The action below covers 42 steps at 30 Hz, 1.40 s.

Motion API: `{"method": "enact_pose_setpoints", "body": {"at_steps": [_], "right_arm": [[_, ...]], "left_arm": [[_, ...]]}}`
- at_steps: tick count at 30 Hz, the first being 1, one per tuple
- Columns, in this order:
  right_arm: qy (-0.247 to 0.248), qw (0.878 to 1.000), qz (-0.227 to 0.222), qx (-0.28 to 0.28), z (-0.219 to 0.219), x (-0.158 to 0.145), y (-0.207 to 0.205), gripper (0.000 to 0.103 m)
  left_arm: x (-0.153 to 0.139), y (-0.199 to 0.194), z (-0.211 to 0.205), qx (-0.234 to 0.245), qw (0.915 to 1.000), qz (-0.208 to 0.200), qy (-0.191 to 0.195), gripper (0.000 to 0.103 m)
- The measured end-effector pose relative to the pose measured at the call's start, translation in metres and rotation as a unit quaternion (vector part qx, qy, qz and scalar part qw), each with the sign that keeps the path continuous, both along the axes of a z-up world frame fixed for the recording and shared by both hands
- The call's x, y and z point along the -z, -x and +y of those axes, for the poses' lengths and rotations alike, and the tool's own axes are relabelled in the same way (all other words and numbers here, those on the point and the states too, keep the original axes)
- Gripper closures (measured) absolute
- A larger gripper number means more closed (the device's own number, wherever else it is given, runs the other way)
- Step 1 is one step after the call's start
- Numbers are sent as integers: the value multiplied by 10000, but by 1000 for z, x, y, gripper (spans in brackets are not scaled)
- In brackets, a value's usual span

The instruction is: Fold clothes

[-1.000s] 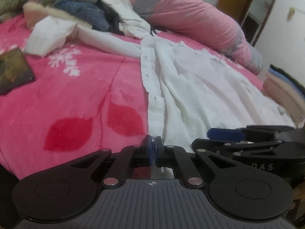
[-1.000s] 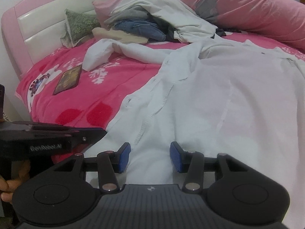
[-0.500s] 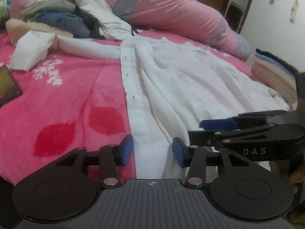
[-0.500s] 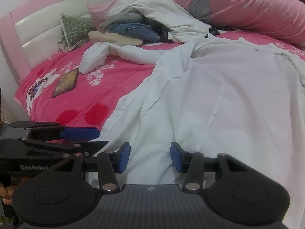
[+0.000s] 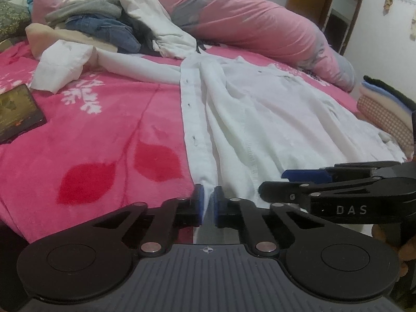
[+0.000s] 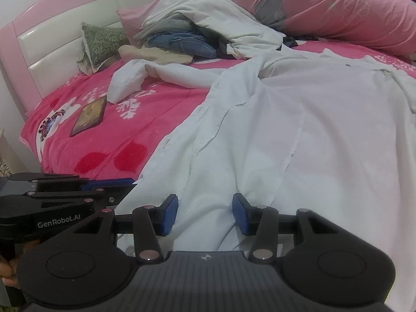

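On the pink bed, white shirt (image 5: pixel 260 119) hem pinched in left gripper (image 5: pixel 207 206), right gripper (image 6: pixel 205 214) spread over it.

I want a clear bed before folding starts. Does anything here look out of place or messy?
Yes. A dark flat rectangular object, maybe a phone or a card, lies on the pink floral blanket left of the white button-up shirt. The shirt is rumpled, and a heap of unfolded clothes sits near the headboard.
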State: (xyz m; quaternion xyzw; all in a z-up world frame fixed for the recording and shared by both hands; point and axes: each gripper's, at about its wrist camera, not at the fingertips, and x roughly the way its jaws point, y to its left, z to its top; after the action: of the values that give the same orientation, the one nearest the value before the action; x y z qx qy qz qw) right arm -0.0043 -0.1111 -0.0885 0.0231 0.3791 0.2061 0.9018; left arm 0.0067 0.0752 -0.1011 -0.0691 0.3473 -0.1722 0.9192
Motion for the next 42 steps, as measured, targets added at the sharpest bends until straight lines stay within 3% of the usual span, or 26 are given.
{"method": "enact_pose_setpoints", "body": {"at_steps": [4, 13, 20, 24, 26, 28, 31, 35, 39, 41, 42], "right_arm": [[1, 10000, 17, 28, 1, -1, -1, 54], [64, 9999, 65, 76, 1, -1, -5, 54], [166, 9998, 107, 87, 3, -2, -8, 54], [240, 9996, 141, 79, 5, -3, -10, 54], [268, 9995, 157, 85, 5, -5, -11, 54], [242, 9995, 171, 138, 3, -10, -12, 54], [-90, 9996, 207, 181, -2, -25, -17, 53], [-812, 9958, 414, -69, 4, -43, -35, 52], [-1413, 9853, 893, -346, 25, -45, -65, 51], [-1590, 9802, 1108, -403, 36, -43, -80, 51], [-1647, 9787, 1157, -408, 41, -43, -85, 51]], "left_arm": [[-6, -1, 9, -140, 9996, 73, 220, 102], [-34, -7, 61, -1007, 9939, -337, 306, 103], [-29, -21, 97, -1491, 9858, -283, 718, 103], [-17, -29, 114, -1406, 9844, 1, 1058, 101], [-16, -25, 122, -1350, 9821, -8, 1311, 92], [-17, -17, 124, -1289, 9823, -67, 1358, 65], [-16, -7, 124, -1195, 9839, -76, 1330, 51], [-9, -3, 117, -1092, 9891, 26, 992, 51], [-8, -3, 114, -1120, 9905, -39, 796, 51], [-7, -3, 112, -1174, 9905, -61, 715, 60], [-6, -4, 112, -1224, 9901, -44, 680, 78]]}}
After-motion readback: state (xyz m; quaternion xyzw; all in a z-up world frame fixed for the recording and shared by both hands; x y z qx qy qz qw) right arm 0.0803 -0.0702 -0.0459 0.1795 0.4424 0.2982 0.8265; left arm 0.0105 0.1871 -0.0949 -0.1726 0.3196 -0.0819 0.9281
